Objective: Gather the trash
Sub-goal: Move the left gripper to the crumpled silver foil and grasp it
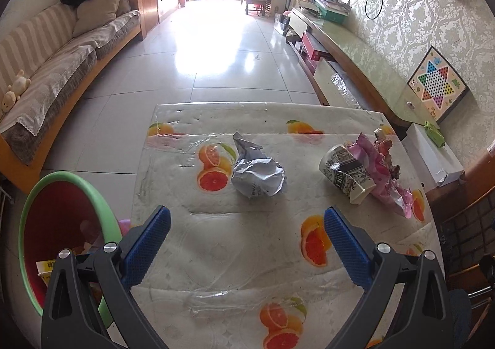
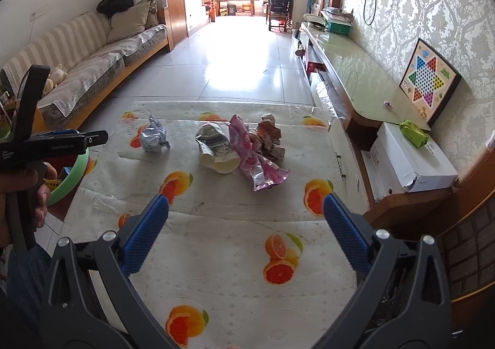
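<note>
On the orange-print tablecloth [image 1: 247,244] lie a crumpled silver wrapper [image 1: 258,174] [image 2: 153,137], a squashed patterned paper cup [image 1: 345,174] [image 2: 216,148], a pink foil wrapper [image 1: 386,176] [image 2: 255,160] and a brownish crumpled paper [image 2: 270,135]. My left gripper [image 1: 247,220] is open, short of the silver wrapper, nothing between its blue pads [image 1: 148,248]. My right gripper [image 2: 246,208] is open too, nearer than the cup and pink wrapper. A red bin with a green rim [image 1: 66,179] [image 2: 72,176] stands at the table's left with some trash inside.
The left gripper's body and a hand [image 2: 34,163] show at the left edge of the right wrist view. A sofa [image 1: 62,64] runs along the left wall, a long low cabinet [image 1: 355,52] along the right. A white box [image 2: 408,157] sits right of the table.
</note>
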The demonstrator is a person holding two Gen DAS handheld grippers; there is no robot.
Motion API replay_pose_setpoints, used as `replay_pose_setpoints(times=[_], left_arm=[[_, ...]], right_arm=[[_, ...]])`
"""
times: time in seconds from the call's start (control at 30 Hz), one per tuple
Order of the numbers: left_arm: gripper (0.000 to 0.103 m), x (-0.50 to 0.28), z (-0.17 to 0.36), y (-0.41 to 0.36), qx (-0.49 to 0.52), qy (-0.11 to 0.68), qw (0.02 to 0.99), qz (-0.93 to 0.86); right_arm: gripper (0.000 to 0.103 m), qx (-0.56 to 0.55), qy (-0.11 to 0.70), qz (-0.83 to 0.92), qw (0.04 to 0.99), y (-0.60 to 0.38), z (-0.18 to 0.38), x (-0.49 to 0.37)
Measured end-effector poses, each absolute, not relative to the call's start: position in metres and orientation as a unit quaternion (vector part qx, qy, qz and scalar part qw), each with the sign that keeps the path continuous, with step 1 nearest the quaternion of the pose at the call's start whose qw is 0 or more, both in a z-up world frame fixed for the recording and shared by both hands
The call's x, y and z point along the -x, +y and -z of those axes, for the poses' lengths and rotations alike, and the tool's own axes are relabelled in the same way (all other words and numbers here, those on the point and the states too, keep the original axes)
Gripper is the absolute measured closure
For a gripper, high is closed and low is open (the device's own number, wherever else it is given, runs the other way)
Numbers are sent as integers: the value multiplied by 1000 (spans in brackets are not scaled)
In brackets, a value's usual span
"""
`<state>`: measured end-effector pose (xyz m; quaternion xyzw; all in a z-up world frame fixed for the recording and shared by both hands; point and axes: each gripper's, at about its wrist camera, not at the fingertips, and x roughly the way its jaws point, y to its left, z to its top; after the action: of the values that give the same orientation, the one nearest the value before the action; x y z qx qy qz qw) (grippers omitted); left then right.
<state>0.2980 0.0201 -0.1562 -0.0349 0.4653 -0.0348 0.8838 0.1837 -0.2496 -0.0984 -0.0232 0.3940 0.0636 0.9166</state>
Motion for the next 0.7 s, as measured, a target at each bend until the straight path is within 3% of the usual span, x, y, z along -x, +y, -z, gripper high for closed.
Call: replay_pose_setpoints(times=[0.5,0.7], left_arm=[[12,-395,232,-2,45,533,845,0],[33,-399,249,-5,38,551,834,-3]], right_arm=[[5,21,428,-46,902,-277,132,-210],[5,17,437,-42,898,-280,141,-219]])
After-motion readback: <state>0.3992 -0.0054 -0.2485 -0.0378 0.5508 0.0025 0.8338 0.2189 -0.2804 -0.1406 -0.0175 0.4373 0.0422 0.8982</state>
